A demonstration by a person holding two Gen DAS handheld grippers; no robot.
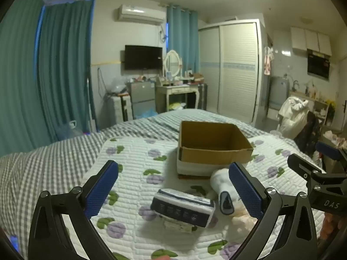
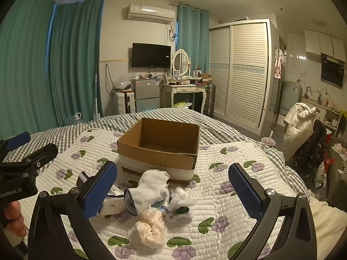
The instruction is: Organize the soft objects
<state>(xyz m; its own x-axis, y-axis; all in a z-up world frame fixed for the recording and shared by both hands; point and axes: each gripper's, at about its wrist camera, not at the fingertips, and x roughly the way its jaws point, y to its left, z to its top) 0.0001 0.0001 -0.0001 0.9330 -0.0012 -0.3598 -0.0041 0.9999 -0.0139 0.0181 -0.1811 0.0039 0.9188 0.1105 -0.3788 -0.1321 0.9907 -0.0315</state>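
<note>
Bed (image 2: pixel 227 127) with grey-white checked cover. White quilted pad (image 2: pixel 227 195) with purple-green flower print spread over near part of bed. Open cardboard box (image 2: pixel 159 151) upright on pad, far centre, inside looks bare. Near side of box, loose heap on pad: white sock (image 2: pixel 155 186) touching box front, navy-toed sock (image 2: pixel 131 201) just left, peach crumpled cloth (image 2: pixel 150 229) nearest. Navy-and-white folded bundle (image 1: pixel 182 209) lies left of heap, apart from box.

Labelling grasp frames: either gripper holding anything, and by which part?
Nothing held. Left gripper and right gripper both hang open above the socks.
</note>
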